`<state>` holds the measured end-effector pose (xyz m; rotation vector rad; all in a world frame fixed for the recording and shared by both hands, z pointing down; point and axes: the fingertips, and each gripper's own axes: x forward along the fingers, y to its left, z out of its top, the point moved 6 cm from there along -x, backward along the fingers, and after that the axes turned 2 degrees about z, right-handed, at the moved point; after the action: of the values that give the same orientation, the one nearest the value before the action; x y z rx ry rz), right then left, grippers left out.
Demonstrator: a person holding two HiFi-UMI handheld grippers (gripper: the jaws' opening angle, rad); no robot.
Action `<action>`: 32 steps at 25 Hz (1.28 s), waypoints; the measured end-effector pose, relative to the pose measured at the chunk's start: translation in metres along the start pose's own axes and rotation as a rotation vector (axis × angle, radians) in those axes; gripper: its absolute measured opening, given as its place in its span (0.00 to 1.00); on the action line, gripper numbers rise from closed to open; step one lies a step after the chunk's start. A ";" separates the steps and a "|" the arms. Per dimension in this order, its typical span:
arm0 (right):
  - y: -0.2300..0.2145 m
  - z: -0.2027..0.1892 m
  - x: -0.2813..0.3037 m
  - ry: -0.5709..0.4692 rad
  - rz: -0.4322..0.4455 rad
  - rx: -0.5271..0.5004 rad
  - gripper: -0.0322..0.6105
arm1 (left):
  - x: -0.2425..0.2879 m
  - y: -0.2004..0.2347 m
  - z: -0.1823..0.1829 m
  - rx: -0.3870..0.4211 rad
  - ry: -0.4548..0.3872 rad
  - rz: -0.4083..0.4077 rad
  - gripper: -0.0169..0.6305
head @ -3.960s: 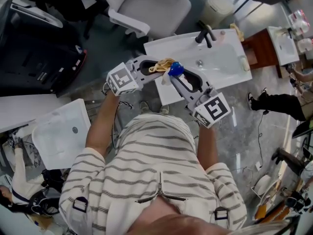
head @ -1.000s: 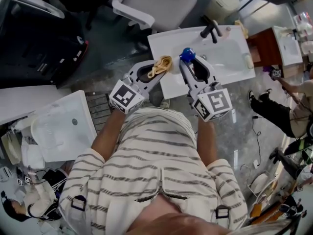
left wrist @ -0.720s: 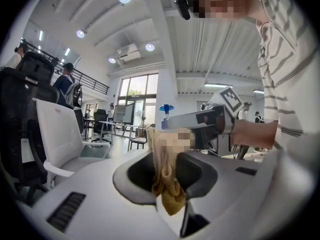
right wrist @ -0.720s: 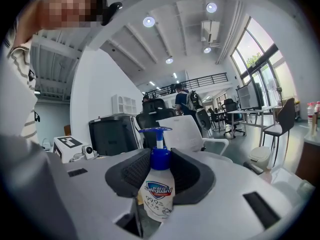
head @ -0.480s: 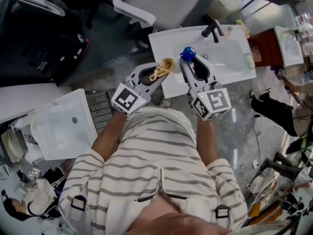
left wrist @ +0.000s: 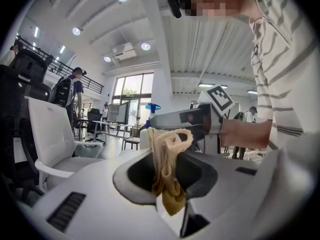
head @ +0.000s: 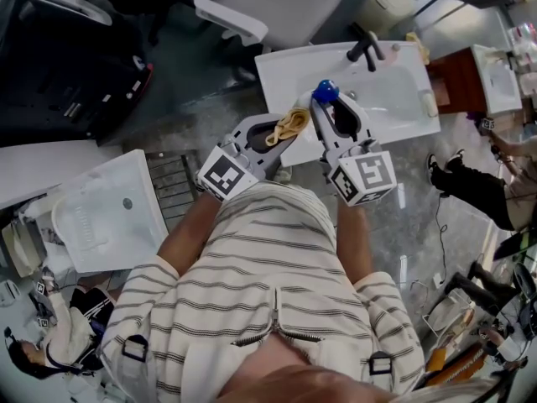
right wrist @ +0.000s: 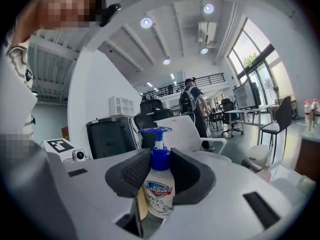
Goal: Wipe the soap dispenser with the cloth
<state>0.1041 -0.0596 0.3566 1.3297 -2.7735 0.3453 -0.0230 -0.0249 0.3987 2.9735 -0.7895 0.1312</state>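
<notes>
Over the white sink's [head: 289,74] near edge, the right gripper [right wrist: 160,171] is clamped on the Safeguard soap dispenser [right wrist: 159,196]. Just beside it, the left gripper [left wrist: 166,170] pinches the tan cloth [left wrist: 170,139].

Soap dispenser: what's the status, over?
Right gripper shut on soap dispenser, upright. Left gripper shut on cloth, close beside it; contact unclear. Nothing in the way.

White sink [head: 285,70], black faucet [head: 367,50]; office chair [head: 277,2] beyond.

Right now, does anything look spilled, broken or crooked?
Nothing stands out. The soap dispenser sits upright in the right gripper, with nothing spilled. The cloth hangs crumpled from the left gripper, as a pinched cloth would.
</notes>
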 end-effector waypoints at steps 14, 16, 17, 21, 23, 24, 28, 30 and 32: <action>-0.002 -0.001 0.004 -0.010 0.021 0.029 0.25 | 0.001 -0.006 -0.036 -0.040 0.066 0.017 0.16; -0.004 -0.004 0.006 -0.003 0.016 0.031 0.25 | -0.003 -0.003 -0.039 -0.046 0.064 0.048 0.16; -0.005 -0.006 0.007 0.002 0.012 0.031 0.25 | -0.005 0.000 -0.040 -0.051 0.062 0.065 0.16; -0.010 -0.015 0.013 0.018 -0.002 0.030 0.25 | -0.010 0.011 -0.044 -0.067 0.057 0.141 0.16; -0.014 -0.020 0.017 0.023 -0.007 0.032 0.25 | -0.011 0.016 -0.046 -0.070 0.063 0.181 0.16; -0.015 -0.022 0.018 0.025 -0.010 0.032 0.25 | -0.012 0.018 -0.046 -0.072 0.063 0.199 0.16; -0.022 -0.034 0.024 0.036 -0.018 0.030 0.25 | -0.011 0.024 -0.048 -0.081 0.065 0.260 0.16; -0.023 -0.040 0.026 0.039 -0.021 0.024 0.25 | -0.012 0.027 -0.051 -0.090 0.063 0.288 0.16; -0.025 -0.047 0.031 0.037 -0.024 0.019 0.25 | -0.014 0.032 -0.053 -0.095 0.060 0.316 0.16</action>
<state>0.1016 -0.0879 0.4108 1.3448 -2.7289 0.3925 -0.0543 -0.0413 0.4516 2.7221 -1.2155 0.1909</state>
